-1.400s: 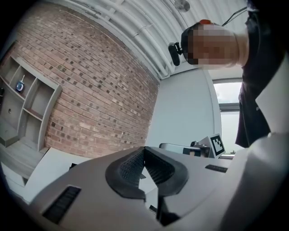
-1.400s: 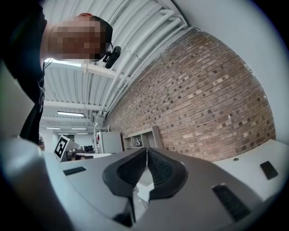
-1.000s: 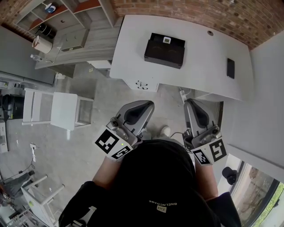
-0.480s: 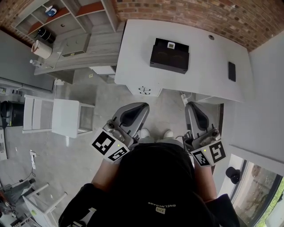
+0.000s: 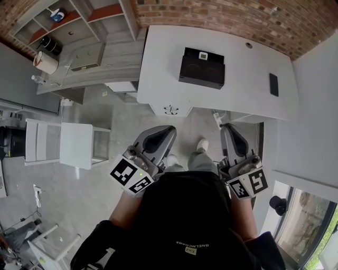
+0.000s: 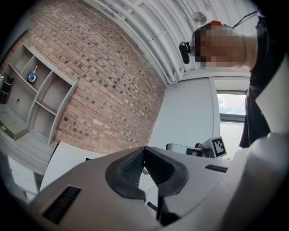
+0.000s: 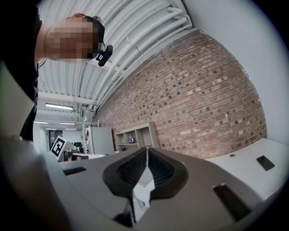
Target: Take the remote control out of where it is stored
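1. Remote control cannot be made out in any view. Judging by the task, it lies inside the black box [image 5: 202, 67], which stands at 12 o'clock from the person on the white surface [image 5: 163, 79]. The box seems open on top, which would suit lifting something straight out.
2. A dark flat slab [image 5: 273, 84] lies at 3 o'clock of the box, well apart from it. It is too small to tell whether it is a phone or a second remote.
3. The left gripper [image 5: 170, 128] and right gripper [image 5: 227, 126] point level toward the surface from 6 o'clock, over the floor and well short of its edge. In each gripper view the pads are pressed together with nothing between them. That fits carrying empty tools on an approach, and they would likely need to spread before reaching in.
4. Farther out, a shelf unit [image 5: 68, 26] stands at 10 o'clock against the brick wall [image 5: 237, 16], and a white side table [image 5: 76, 145] sits at 9 o'clock. Neither stands between the grippers and the box.
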`<state>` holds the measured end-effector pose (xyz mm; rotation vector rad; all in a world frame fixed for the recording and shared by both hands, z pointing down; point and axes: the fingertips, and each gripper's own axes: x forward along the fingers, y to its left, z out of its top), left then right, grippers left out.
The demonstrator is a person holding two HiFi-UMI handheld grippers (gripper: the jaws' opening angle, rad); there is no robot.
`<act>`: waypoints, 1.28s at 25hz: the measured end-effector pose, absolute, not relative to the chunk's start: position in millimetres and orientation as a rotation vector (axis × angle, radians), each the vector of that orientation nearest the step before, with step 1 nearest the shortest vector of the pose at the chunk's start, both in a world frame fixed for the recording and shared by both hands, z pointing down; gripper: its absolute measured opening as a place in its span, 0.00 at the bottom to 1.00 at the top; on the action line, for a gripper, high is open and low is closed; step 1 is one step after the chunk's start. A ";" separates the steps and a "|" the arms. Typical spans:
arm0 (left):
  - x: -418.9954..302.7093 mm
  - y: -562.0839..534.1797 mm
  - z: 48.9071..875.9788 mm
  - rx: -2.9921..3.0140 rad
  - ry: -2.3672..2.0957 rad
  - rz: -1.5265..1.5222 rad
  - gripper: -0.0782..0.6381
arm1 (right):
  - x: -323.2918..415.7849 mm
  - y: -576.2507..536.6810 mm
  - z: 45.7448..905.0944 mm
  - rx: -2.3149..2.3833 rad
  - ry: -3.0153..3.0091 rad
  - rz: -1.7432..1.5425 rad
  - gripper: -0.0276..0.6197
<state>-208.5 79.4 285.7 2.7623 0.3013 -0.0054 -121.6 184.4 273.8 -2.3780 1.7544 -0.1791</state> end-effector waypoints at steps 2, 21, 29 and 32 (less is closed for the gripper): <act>-207.6 76.6 288.1 2.761 0.298 0.001 0.12 | -120.2 180.8 275.3 -2.378 1.758 -0.185 0.05; -134.3 52.1 292.9 2.781 0.254 0.031 0.12 | -28.1 143.9 294.4 -2.273 1.800 -0.244 0.05; -79.4 39.5 300.5 2.754 0.222 0.071 0.12 | 32.9 136.8 300.1 -2.271 1.779 -0.257 0.05; -57.9 35.9 302.3 2.737 0.207 0.078 0.12 | 55.4 136.7 304.2 -2.266 1.775 -0.272 0.05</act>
